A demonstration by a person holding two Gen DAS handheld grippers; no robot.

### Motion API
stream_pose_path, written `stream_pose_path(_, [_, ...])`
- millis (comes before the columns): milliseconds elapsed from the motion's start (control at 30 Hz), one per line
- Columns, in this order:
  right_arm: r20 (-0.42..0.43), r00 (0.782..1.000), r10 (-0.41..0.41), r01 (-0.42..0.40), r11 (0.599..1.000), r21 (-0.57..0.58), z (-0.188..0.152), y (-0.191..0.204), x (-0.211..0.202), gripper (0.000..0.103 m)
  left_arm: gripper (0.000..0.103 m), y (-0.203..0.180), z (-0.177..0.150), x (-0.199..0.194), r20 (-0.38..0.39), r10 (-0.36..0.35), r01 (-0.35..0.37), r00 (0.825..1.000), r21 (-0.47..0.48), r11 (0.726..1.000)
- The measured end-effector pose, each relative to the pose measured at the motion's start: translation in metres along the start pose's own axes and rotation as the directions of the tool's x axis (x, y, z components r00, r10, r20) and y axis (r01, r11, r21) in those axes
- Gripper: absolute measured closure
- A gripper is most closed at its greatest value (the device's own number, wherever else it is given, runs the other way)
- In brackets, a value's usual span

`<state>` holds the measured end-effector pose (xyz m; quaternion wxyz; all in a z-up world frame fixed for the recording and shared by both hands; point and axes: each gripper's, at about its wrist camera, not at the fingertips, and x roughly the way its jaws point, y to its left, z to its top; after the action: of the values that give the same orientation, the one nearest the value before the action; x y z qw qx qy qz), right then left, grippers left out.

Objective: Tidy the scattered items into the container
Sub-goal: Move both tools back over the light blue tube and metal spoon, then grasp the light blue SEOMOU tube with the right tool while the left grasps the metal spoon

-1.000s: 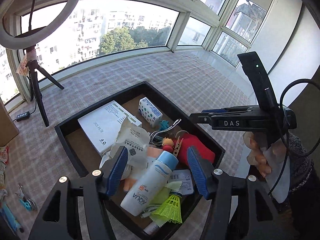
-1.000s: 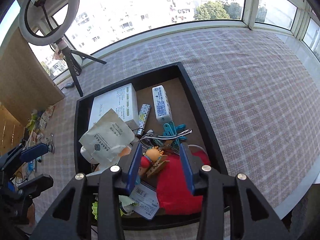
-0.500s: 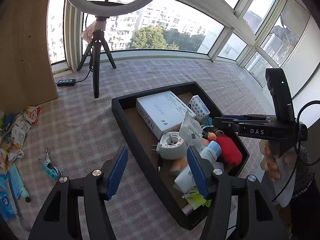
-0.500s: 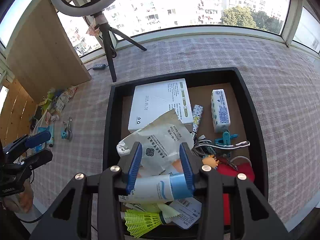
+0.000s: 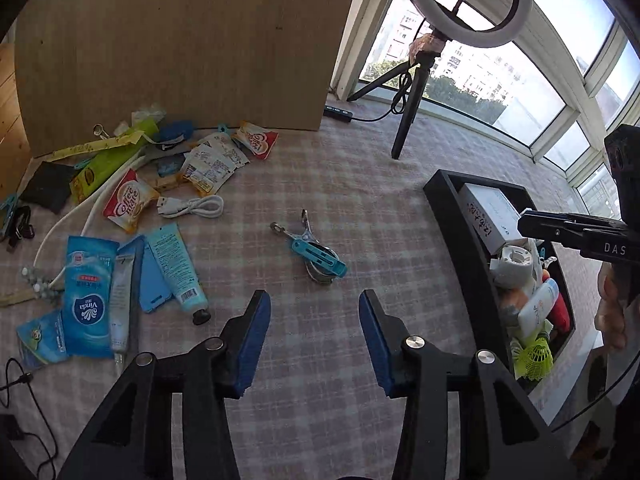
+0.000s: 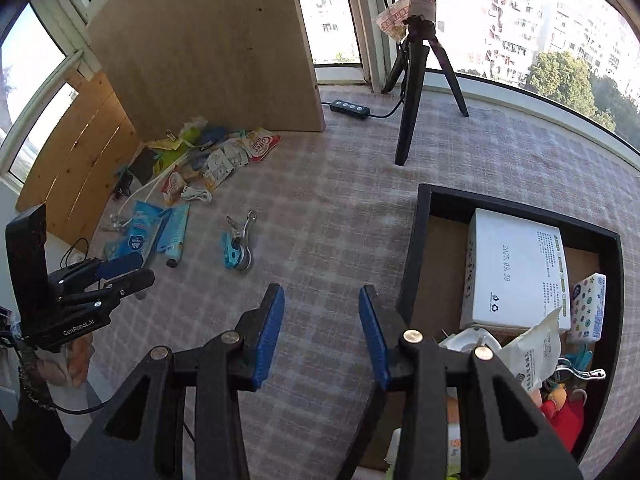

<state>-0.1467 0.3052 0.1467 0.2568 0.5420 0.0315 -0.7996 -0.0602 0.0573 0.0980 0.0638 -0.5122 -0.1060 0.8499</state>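
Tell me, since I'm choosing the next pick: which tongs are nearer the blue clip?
Left. The left tongs hover just short of the blue clip; the right tongs sit farther off, beside the tray.

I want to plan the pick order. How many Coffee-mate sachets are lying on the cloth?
2. One Coffee-mate sachet lies beside the white USB cable; the second sachet lies near the foot of the wooden board. More may be hidden in the pile.

Domestic setting, enclosed high-rise balcony or sunroom: curved run of windows (image 6: 520, 20) overlooking apartment blocks and treetops, checked cloth (image 5: 360, 200) underfoot, wooden panel (image 5: 180, 40) against the wall, ring light on tripod (image 5: 416, 80), household sachets, tubes and cables strewn about
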Motion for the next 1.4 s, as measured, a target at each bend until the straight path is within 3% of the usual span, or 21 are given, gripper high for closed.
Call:
stream_pose_path(300, [-0.097, 0.99, 0.1, -0.115, 0.98, -0.162, 0.028, 0.107, 0.063, 0.071, 0.066, 0.079, -0.029, 0.005, -0.054, 0.066, -0.07, 0.996, -0.073, 0.995])
stream_pose_path(367, [-0.132, 0.984, 0.117, -0.14, 0.974, -0.178, 0.033, 0.126, 0.08, 0.073, 0.072, 0.087, -0.034, 0.007, -0.069, 0.058, -0.063, 0.996, -0.078, 0.995])
stream_pose_path(600, [-0.247, 0.96, 0.134, -0.188, 0.96, -0.209, 0.043, 0.177, 0.14, 0.074, 0.073, 0.102, -0.042, 0.02, -0.106, 0.048, -0.057, 0.993, -0.083, 0.995])
stream_pose_path(967, [-0.319, 0.945, 0.077, -0.153, 0.963, -0.221, 0.046, 0.198, 0.199, 0.074, 0.073, 0.114, -0.044, 0.035, -0.155, 0.068, -0.081, 0.986, -0.085, 0.993])
stream_pose_path(1300, [-0.362, 0.928, 0.085, -0.17, 0.963, -0.21, 0.052, 0.207, 0.219, 0.074, 0.072, 0.113, -0.039, 0.048, -0.183, 0.091, -0.101, 0.979, -0.048, 0.994])
stream_pose_path(1400, [-0.353, 0.934, 0.055, -0.148, 0.96, -0.24, 0.05, 0.212, 0.224, 0.073, 0.072, 0.109, -0.038, 0.049, -0.176, 0.1, -0.107, 0.979, -0.034, 0.994])
